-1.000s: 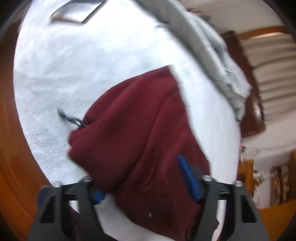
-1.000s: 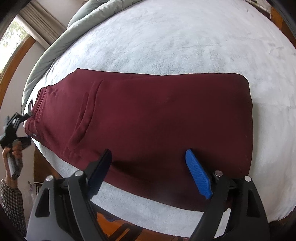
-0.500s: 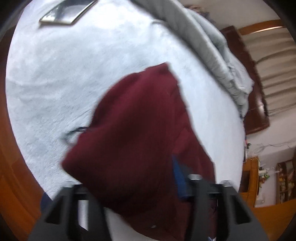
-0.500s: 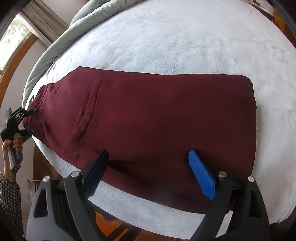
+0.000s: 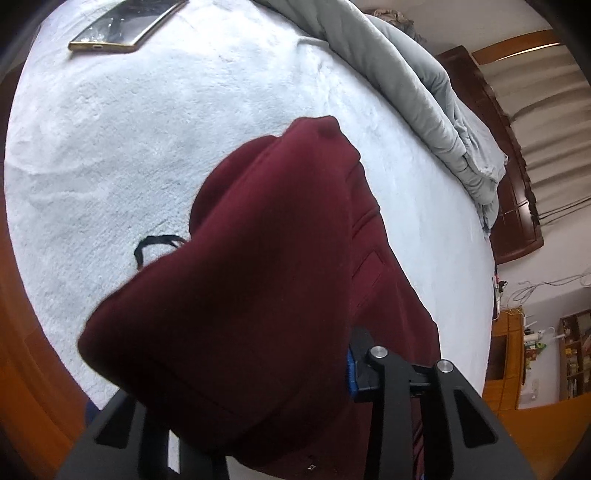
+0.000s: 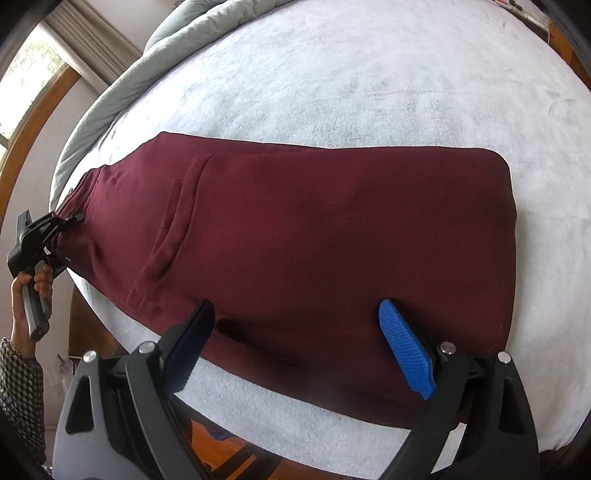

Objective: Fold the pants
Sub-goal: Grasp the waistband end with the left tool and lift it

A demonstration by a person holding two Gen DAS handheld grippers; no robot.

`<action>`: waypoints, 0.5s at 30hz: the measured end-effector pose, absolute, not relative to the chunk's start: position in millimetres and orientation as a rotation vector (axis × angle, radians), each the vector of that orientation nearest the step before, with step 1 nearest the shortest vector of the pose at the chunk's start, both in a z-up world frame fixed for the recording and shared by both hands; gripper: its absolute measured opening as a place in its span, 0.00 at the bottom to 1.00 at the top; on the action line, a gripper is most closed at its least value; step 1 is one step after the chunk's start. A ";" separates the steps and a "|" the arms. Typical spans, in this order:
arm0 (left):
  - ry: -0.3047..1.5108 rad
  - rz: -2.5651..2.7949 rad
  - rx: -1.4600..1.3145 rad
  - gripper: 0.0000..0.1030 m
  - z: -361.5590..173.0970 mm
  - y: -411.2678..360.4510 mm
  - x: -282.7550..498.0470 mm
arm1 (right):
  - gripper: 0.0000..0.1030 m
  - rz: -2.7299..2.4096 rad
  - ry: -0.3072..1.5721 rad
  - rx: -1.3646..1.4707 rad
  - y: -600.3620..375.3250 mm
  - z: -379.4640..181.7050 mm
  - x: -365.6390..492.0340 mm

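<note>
While our left claw (image 6: 61, 221) grips the waistband of the maroon pants (image 6: 314, 236), they lie flat across the bed (image 6: 332, 81); our right claw (image 6: 295, 332) hovers wide over their near edge, a phone (image 5: 122, 27) beyond.

Left wrist view: the bunched pants (image 5: 236, 280) cover one finger of my left gripper (image 5: 258, 376), so only one blue pad (image 5: 351, 373) shows; the phone (image 5: 122, 27) is cut by the top edge. Right wrist view: the far waistband corner lies hidden inside that gripper's tips
</note>
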State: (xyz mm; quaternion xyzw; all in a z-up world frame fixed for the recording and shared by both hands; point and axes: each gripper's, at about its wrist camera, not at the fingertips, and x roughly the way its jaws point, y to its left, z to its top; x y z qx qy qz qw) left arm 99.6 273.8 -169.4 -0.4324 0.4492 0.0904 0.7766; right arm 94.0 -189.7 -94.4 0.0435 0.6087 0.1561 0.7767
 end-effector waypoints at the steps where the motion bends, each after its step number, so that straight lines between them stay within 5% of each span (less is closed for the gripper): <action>1: 0.975 0.198 -0.932 0.36 -170.5 273.1 102.5 | 0.88 0.338 1.316 0.093 -189.6 -94.7 93.8; 15: 0.937 0.188 -0.952 0.34 -160.8 270.7 102.8 | 0.87 0.352 1.316 0.195 -201.7 -93.0 96.2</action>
